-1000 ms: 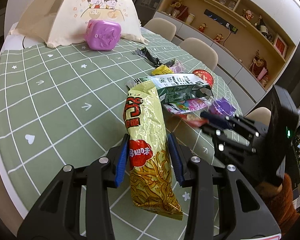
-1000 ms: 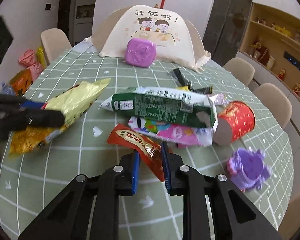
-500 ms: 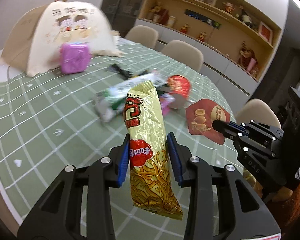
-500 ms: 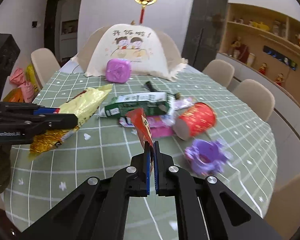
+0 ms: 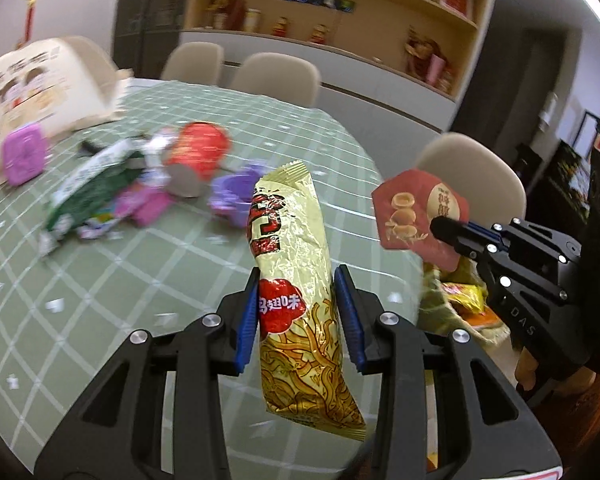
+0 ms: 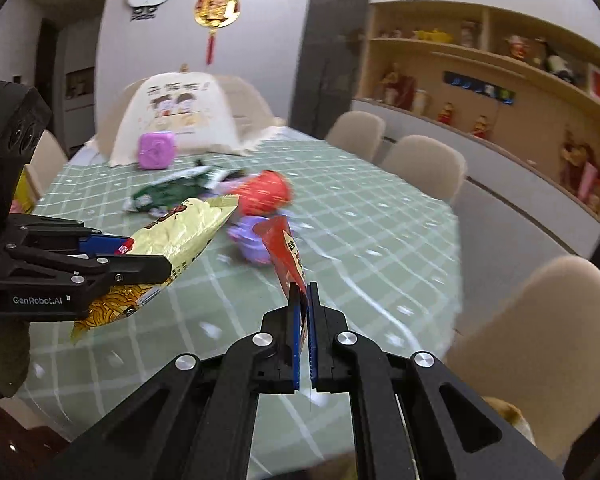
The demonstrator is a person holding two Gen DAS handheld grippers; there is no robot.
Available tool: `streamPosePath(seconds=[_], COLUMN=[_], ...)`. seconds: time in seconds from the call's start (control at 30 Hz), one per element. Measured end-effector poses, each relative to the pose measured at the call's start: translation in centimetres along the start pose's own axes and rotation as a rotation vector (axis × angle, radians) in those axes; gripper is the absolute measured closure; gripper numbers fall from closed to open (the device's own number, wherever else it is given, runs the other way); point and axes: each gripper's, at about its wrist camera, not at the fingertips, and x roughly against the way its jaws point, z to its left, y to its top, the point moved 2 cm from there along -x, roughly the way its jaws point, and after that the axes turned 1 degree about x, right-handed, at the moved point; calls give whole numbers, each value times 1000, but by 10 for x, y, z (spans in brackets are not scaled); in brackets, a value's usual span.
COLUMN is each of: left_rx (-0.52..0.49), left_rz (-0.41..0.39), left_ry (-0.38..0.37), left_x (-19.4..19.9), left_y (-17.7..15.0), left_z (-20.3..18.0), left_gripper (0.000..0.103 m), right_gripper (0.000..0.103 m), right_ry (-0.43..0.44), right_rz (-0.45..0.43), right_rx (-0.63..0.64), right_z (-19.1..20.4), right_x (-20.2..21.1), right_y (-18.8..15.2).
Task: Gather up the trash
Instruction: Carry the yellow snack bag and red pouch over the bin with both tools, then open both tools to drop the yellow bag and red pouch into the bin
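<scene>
**Both grippers hold wrappers above the table**

Left wrist view: left gripper (image 5: pixel 296 304) clamped on yellow snack bag (image 5: pixel 296 280), bag upright at centre, lifted off green checked table (image 5: pixel 112 280). Right gripper (image 5: pixel 440 226) at 3 o'clock pinches red wrapper (image 5: pixel 416 210). Trash pile (image 5: pixel 132 188) at 10 o'clock, blurred.

Right wrist view: right gripper (image 6: pixel 303 294) jaws together on red wrapper (image 6: pixel 284 252), sticking up toward 12. Left gripper (image 6: pixel 140 258) at 9 o'clock holds yellow snack bag (image 6: pixel 172 244).
</scene>
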Motion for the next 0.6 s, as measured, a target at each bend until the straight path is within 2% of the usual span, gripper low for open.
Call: streamPosePath(seconds=[0.1, 0.37, 0.6], left_rx=[-41, -121, -153], left_rz=[12, 56, 125], left_ry=[-32, -194, -297], left_x=[-17, -78, -123], left_y=[2, 0, -13], left_z=[-35, -136, -189], left_gripper=[68, 68, 68], right_gripper=[97, 97, 97], right_ry=[-53, -195, -278], right_rz=[-5, 43, 70], right_rx=[-47, -161, -278], right_z=[-33, -117, -175], right_x=[15, 52, 74], right_y=[-20, -79, -116])
